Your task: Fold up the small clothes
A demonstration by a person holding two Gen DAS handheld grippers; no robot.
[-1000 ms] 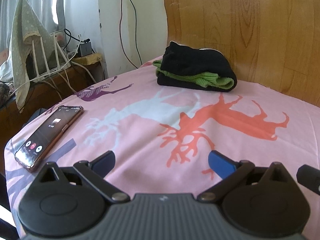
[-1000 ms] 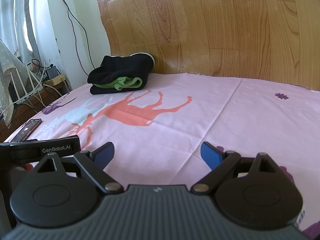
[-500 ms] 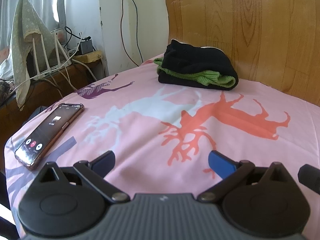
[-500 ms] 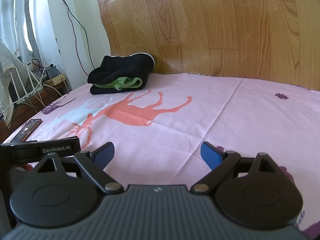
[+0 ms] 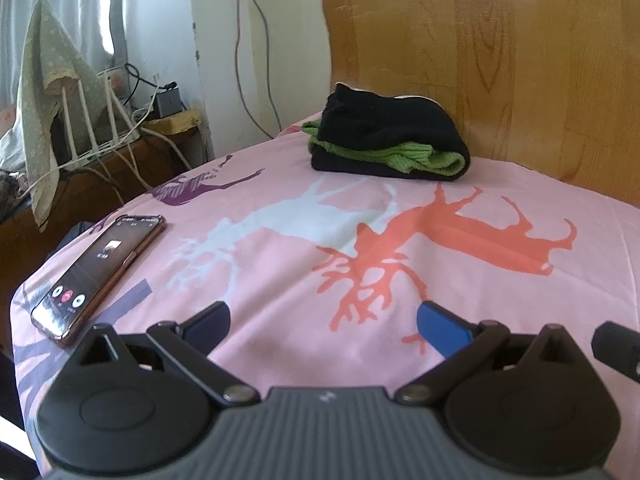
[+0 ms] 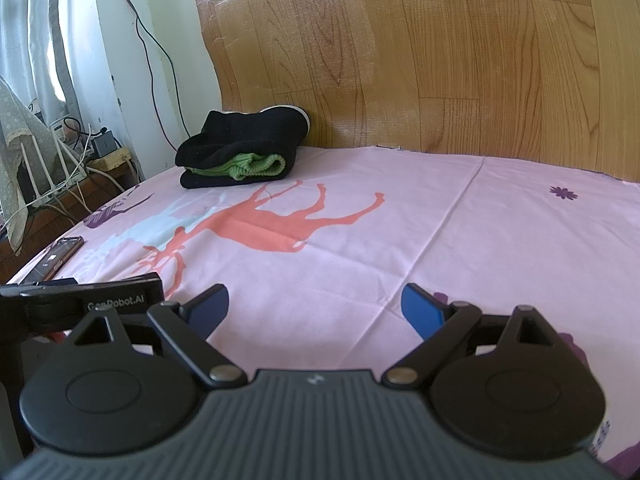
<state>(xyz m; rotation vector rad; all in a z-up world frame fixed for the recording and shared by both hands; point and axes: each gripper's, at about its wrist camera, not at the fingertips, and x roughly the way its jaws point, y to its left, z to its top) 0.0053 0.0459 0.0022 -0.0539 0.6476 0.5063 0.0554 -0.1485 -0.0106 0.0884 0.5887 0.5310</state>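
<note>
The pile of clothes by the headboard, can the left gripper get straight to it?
Probably yes: the left gripper is open and only bare sheet lies before the clothes; the phone sits off to the side.

From the left wrist we see our left hand-held gripper (image 5: 323,326) low over the pink deer-print bedsheet (image 5: 280,264), its blue fingers (image 5: 442,326) spread wide with nothing between them. A folded pile of black and green clothes (image 5: 386,140) sits at the far end of the bed, close to the wooden headboard (image 5: 500,52), well apart from us. A phone (image 5: 100,270) with its screen lit lies on the sheet near the bed's left edge, and beyond it stands a side table (image 5: 100,176) with a white router (image 5: 100,120) and tangled cables
</note>
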